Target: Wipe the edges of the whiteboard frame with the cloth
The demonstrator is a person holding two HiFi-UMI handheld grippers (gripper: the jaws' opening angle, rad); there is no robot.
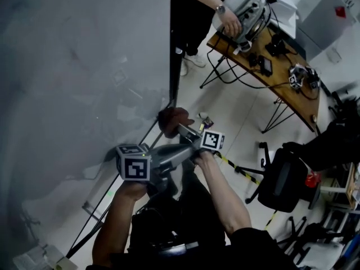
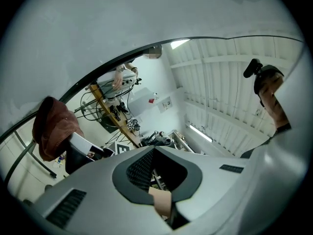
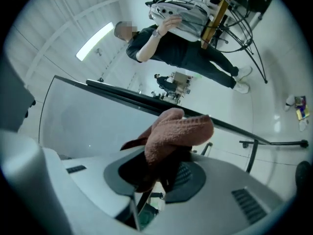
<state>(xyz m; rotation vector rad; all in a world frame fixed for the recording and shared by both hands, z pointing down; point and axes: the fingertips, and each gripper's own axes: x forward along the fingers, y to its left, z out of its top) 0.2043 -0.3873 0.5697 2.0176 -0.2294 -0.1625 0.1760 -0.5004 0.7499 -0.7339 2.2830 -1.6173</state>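
Observation:
The whiteboard [image 1: 79, 77] fills the left of the head view, and its dark frame edge [image 1: 171, 49] runs down its right side. My right gripper [image 1: 181, 130] is shut on a brown cloth [image 1: 173, 119], which is pressed at the frame's lower corner. In the right gripper view the cloth [image 3: 178, 130] bulges out of the right gripper [image 3: 164, 166] against the frame [image 3: 127, 96]. My left gripper [image 1: 183, 152] sits just below the right one, shut with nothing in it. In the left gripper view, the left gripper [image 2: 155, 153] has the cloth [image 2: 54, 126] to its left, under the frame [image 2: 122, 62].
A person [image 1: 202, 4] stands beyond the board at a wooden table [image 1: 281, 86] loaded with devices and cables. A black chair with a bag [image 1: 286, 176] stands at the right. Striped tape [image 1: 236, 167] lies on the floor. The board's stand legs [image 1: 93, 226] run along the floor below me.

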